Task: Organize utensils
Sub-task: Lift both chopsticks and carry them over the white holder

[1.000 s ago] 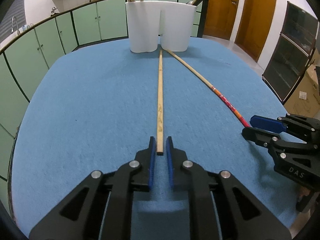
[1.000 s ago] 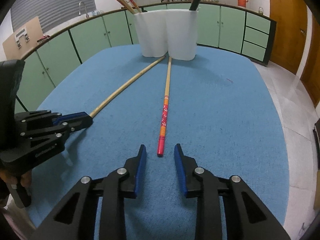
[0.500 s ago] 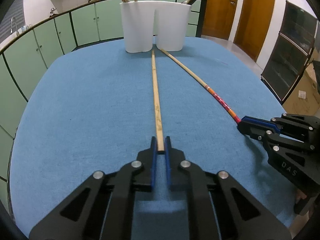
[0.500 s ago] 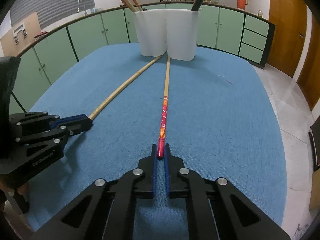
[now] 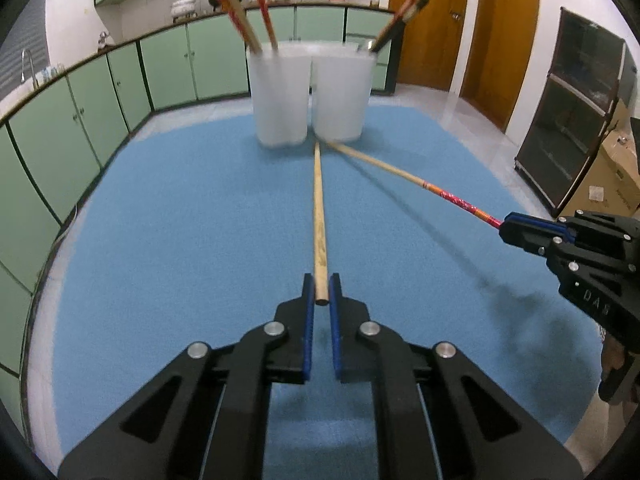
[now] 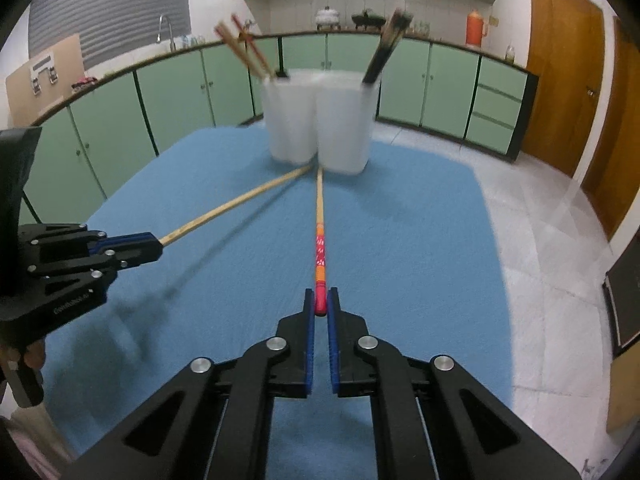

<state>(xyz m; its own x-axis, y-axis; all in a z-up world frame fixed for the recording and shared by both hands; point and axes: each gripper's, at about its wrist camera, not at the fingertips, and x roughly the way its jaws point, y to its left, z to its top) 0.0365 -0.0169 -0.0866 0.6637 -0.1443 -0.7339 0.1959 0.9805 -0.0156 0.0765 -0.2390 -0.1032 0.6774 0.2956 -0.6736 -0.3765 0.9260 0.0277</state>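
Observation:
My left gripper [image 5: 321,289] is shut on the near end of a plain wooden chopstick [image 5: 319,216] and holds it lifted above the blue table [image 5: 180,240]. My right gripper [image 6: 320,302] is shut on the red end of a red-patterned chopstick [image 6: 319,240], also lifted. Both sticks point at a white two-part utensil holder [image 5: 312,96], their far tips near its base. The holder's left part holds red and wooden chopsticks [image 5: 240,16], its right part dark ones [image 5: 400,16]. The right gripper also shows in the left wrist view [image 5: 508,232], the left gripper in the right wrist view [image 6: 154,246].
Green cabinets [image 5: 100,92] run behind and left of the table. Wooden doors [image 5: 432,20] and a dark glass cabinet [image 5: 572,120] stand at the right. Tiled floor [image 6: 540,240] lies past the table's right edge.
Both grippers have closed on the chopstick ends and raised them off the cloth. Shadows now fall under the sticks, and both views look from higher up.

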